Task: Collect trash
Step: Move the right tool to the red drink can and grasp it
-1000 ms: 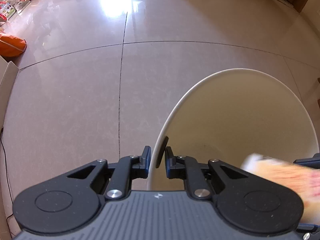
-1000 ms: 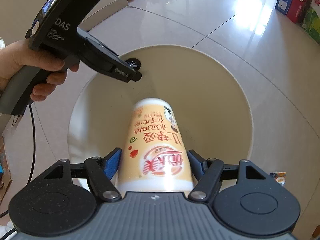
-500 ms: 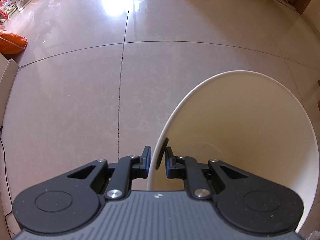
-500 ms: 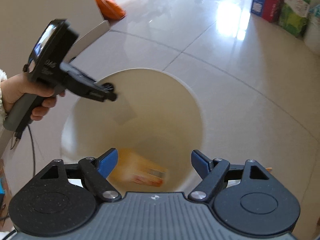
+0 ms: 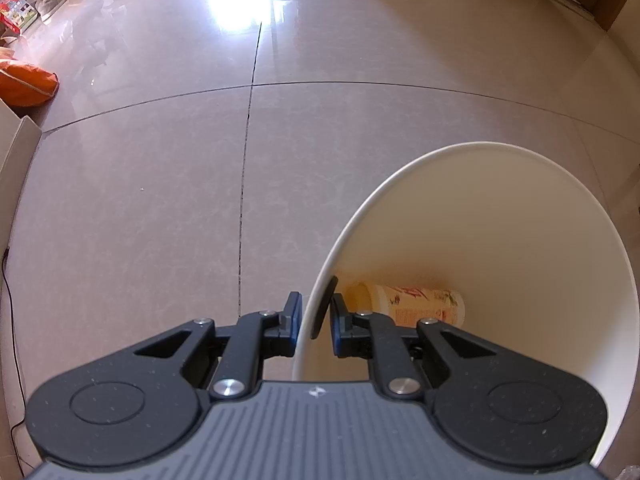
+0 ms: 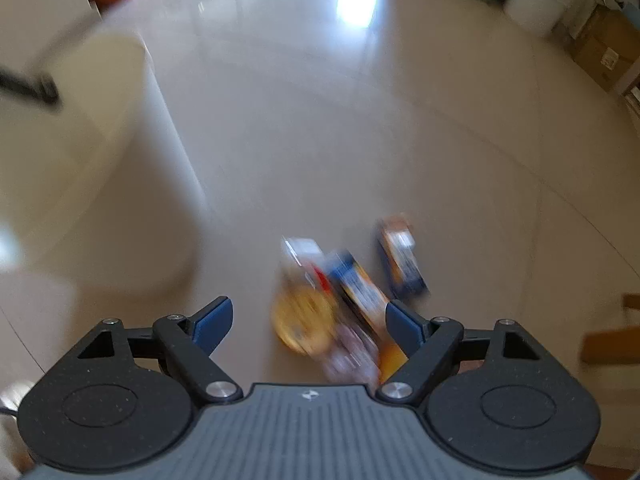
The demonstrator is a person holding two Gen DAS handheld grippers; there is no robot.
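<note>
Left claw (image 5: 313, 314) clenched on the bin (image 5: 520, 240) rim; a cup (image 5: 404, 304) lies inside. Right claw (image 6: 308, 322), jaws opening and empty, above blurred wrappers (image 6: 352, 292) on the floor (image 6: 320, 140).

L wrist cam looks steeply down, close over the cream round plastic bin (image 5: 500, 216) rim. R wrist cam, blurred, faces floor litter; both share bin and glossy beige floor tiles (image 6: 320, 140).

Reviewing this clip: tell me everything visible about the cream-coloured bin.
The bin is a round, open-topped container of smooth cream plastic with a thin rim and plain walls, standing on the glossy tiled floor. The left claw is shut on its near rim, one pad inside and one outside. A yellow printed drink cup lies on its side at the bottom. In the right wrist view its outer wall shows blurred.
</note>
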